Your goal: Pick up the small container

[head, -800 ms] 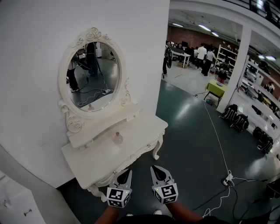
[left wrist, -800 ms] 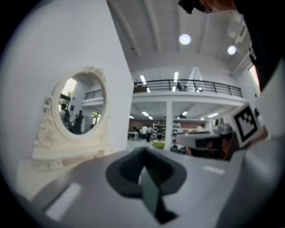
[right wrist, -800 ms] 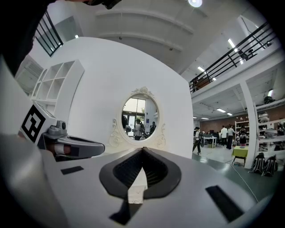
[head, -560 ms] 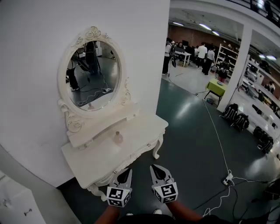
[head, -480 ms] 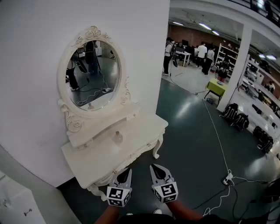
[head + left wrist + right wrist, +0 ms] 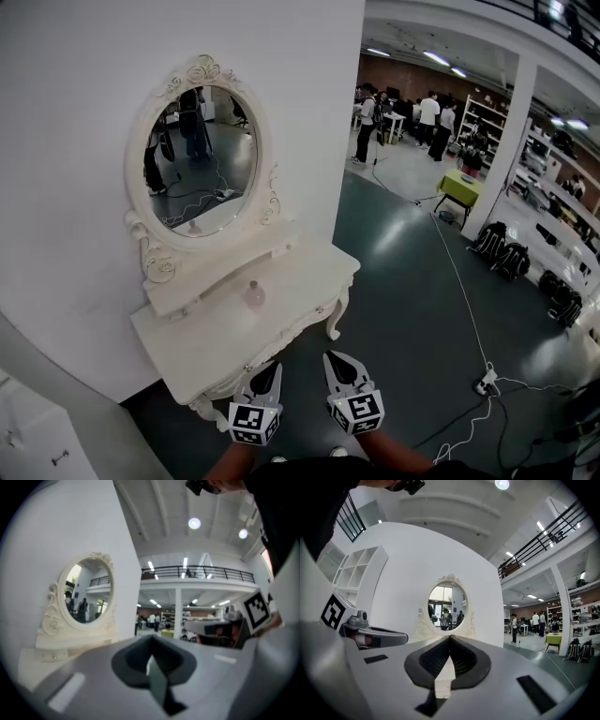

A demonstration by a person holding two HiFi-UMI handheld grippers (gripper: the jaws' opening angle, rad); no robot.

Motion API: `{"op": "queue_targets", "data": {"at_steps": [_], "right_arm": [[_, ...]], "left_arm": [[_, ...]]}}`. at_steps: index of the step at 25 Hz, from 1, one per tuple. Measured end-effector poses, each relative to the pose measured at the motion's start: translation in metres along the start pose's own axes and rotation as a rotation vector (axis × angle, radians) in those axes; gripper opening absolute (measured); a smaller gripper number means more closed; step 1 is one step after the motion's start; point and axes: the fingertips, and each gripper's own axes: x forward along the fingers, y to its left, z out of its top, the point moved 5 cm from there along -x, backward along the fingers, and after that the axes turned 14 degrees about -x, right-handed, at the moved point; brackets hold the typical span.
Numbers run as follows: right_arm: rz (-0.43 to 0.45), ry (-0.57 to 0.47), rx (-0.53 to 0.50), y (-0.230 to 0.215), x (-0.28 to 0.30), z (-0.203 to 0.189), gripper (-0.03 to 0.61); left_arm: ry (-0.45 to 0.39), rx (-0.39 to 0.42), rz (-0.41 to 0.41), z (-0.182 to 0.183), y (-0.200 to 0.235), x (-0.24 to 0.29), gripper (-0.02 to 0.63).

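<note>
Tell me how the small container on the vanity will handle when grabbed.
The small container looks rounded with a narrower top, so it may slip between pads or roll if tipped. It looks small and probably light, so a nudge could slide it on the smooth vanity. Its material is too small to tell.

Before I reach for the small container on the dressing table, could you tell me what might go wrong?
Both the left gripper and the right gripper are shut; unless one opens first, it may push the small container over instead of taking it. The container stands close to the raised shelf below the mirror, so a jaw reaching past it could hit that shelf.
</note>
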Motion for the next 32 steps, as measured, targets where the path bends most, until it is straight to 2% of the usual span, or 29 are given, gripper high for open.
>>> {"op": "queue_targets", "data": {"at_steps": [6, 10, 19, 22, 25, 32], "right_arm": [[0.049, 0.011, 0.018, 0.042, 0.010, 0.001, 0.006], [0.055, 0.010, 0.006, 0.031, 0.027, 0.000, 0.006], [0.109, -0.024, 0.014, -0.021, 0.098, -0.020, 0.006], [0.137, -0.030, 0.006, -0.054, 0.134, -0.033, 0.006], [0.163, -0.055, 0.002, -0.095, 0.172, -0.047, 0.006], [0.226, -0.069, 0.008, -0.161, 0.226, -0.065, 0.006]], "left_arm": [[-0.006, 0.005, -0.010, 0.005, 0.024, -0.012, 0.008], [-0.004, 0.017, 0.004, 0.008, 0.033, 0.003, 0.008], [0.024, 0.011, 0.066, 0.006, 0.058, 0.080, 0.008], [0.011, -0.019, 0.085, 0.012, 0.068, 0.129, 0.008], [-0.006, -0.009, 0.103, 0.016, 0.075, 0.183, 0.008], [-0.006, 0.017, 0.159, 0.016, 0.077, 0.259, 0.008]]}}
